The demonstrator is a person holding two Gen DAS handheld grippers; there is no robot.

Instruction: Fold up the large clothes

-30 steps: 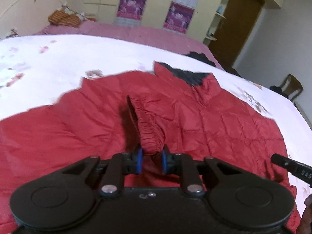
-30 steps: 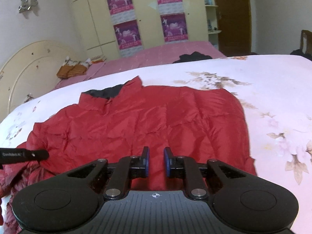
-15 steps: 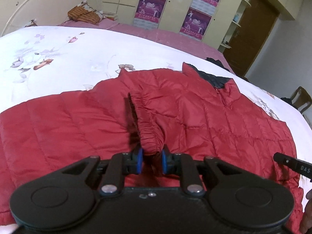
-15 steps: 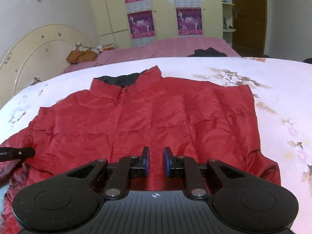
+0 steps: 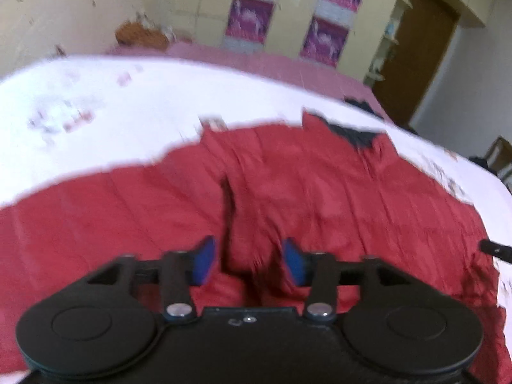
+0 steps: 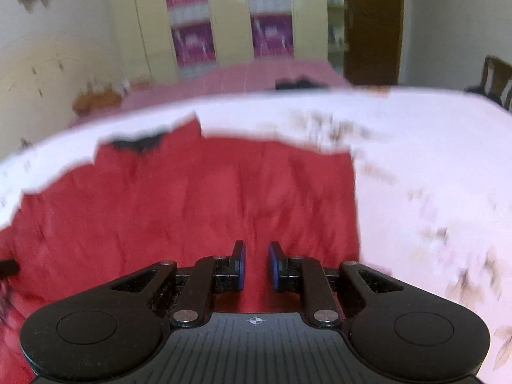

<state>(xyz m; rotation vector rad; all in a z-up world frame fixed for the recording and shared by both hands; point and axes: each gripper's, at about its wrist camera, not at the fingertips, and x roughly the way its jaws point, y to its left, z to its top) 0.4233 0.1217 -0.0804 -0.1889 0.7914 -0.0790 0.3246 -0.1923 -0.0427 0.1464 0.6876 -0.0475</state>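
Note:
A red puffer jacket [image 5: 336,192] with a dark collar lining lies spread on a white floral bedspread [image 5: 96,102]. My left gripper [image 5: 249,256] is open; the jacket's sleeve cuff [image 5: 252,243] lies loose between its blue pads. The jacket [image 6: 208,198] also fills the right wrist view, collar at the far left. My right gripper [image 6: 256,262] hovers over the jacket's near part with its jaws close together and nothing between them. Both views are motion-blurred.
A pink bed [image 6: 256,73] with a dark garment [image 6: 300,84] on it stands behind. Cupboards with purple posters [image 5: 252,16] and a brown door [image 6: 371,25] line the far wall. A wooden chair [image 6: 494,76] stands at the right.
My left gripper has opened and let go of the sleeve cuff, which now lies on the jacket. Both cameras have shifted and blurred; the right gripper's jaws look unchanged.

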